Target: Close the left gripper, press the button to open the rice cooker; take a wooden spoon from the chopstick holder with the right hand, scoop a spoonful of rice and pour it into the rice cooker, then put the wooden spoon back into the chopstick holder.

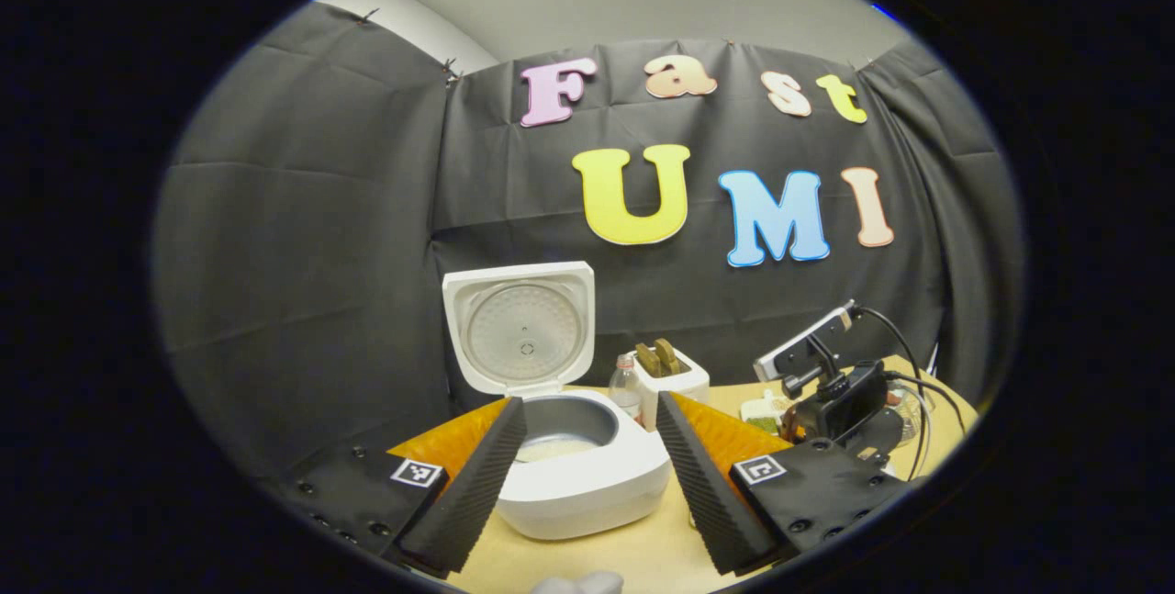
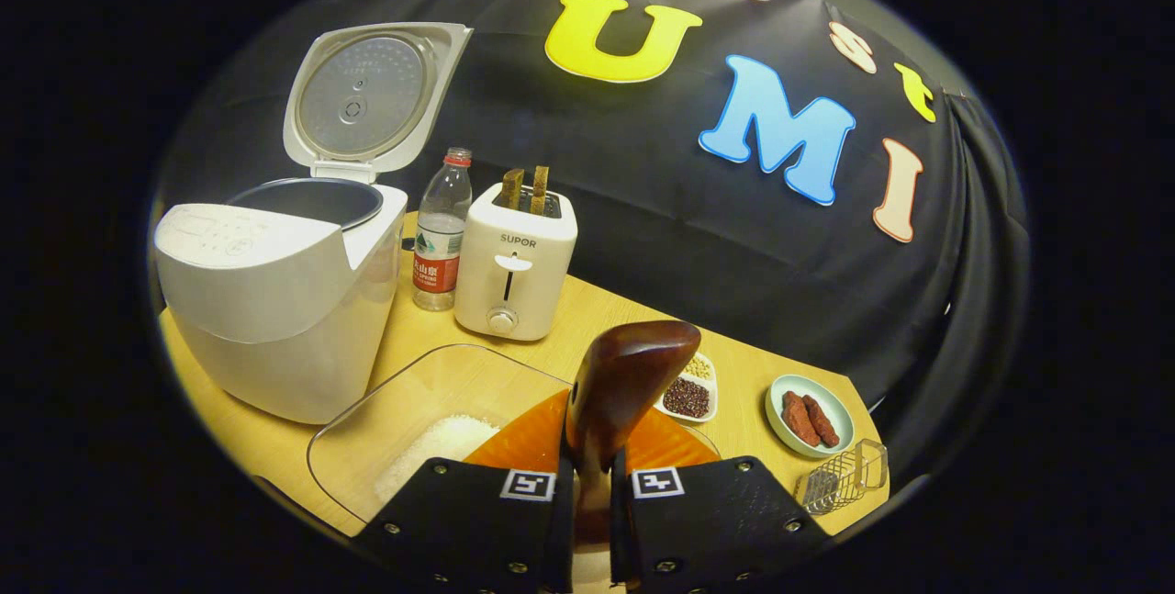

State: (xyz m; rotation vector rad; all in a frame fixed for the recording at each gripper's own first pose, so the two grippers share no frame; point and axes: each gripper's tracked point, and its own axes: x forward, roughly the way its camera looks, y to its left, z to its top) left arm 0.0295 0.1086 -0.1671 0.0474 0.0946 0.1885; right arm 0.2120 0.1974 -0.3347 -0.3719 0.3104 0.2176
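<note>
While the right gripper [image 2: 592,484] clamps the wooden spoon [image 2: 624,383] at its handle, we judge it light, rigid, glossy-slick; left gripper [image 1: 587,465] stands wide.

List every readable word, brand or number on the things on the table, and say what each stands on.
"SUPOR": on the front of the toaster.
Label on the water bottle: too small to read.
Control panel on the rice cooker: marks too faint to read.
</note>
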